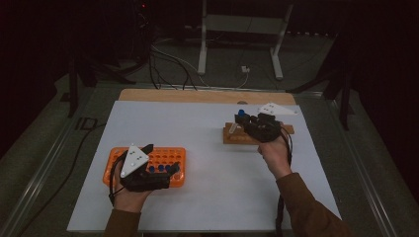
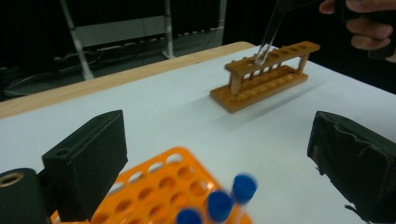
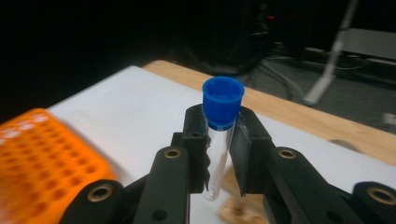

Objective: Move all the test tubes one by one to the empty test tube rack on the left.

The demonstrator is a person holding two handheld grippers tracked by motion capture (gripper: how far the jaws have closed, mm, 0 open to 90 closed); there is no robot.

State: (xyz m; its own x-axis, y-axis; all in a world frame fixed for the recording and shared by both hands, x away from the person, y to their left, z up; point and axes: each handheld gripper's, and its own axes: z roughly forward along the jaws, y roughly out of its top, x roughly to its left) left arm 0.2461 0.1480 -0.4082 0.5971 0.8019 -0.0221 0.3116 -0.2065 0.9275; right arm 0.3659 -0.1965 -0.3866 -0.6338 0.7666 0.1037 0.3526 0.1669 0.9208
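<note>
Your left gripper [image 1: 163,165] hovers over the orange rack [image 1: 170,158] of blue-capped tubes [image 2: 219,205], jaws wide apart, gripping nothing. Farther out, your right gripper [image 1: 245,120] clamps a blue-capped test tube [image 3: 219,135], tilted, tip just above the wooden rack [image 2: 261,77].

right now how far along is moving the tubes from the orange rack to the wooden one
Early. Done: nothing stands in the wooden rack yet. In hand: the right gripper is shut on one blue-capped tube, whose tip is at a hole near one end of the rack's top bar. Left: three capped tubes still sit in the orange rack, where the left gripper hangs open above them.
</note>
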